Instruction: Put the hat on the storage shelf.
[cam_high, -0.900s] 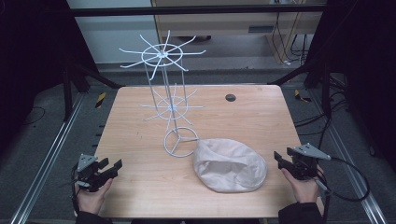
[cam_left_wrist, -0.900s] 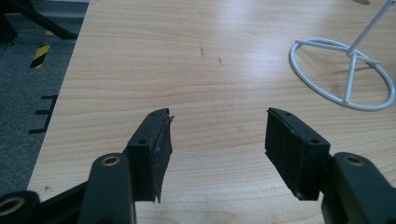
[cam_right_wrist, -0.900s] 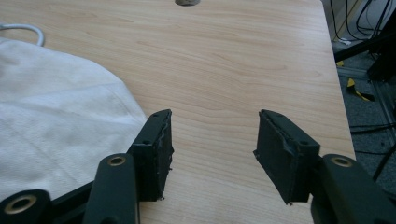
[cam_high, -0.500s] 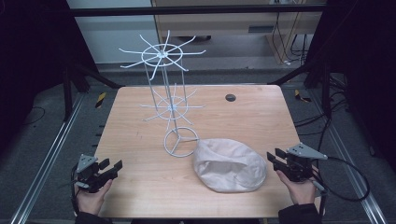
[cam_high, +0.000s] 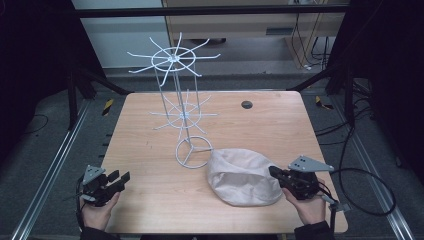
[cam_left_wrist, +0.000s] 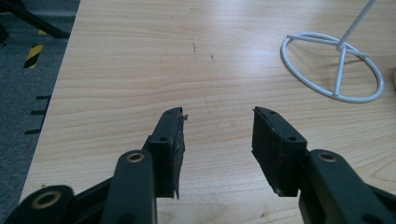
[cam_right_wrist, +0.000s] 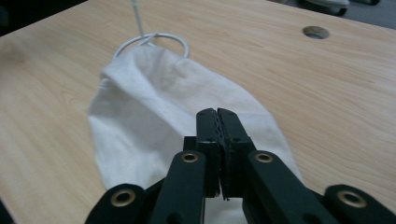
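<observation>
A wooden table (cam_high: 150, 130) stands on grey flooring between dark frame posts, a small round hole (cam_high: 246, 104) near its far edge. A white wire rack (cam_high: 179, 105) with two tiers of spokes rises from a ring base near the table's centre. Just beside that base, toward the near right corner, lies a beige cloth cap (cam_high: 242, 176). The right hand (cam_high: 310, 207), entering over the near edge, holds the right gripper (cam_high: 274, 172) level, its clenched jaws pressed together with nothing between them, tips at the cap's right edge. At the near left corner, the left hand (cam_high: 97, 214) holds the left gripper (cam_high: 121, 176), jaws spread apart above bare wood.
</observation>
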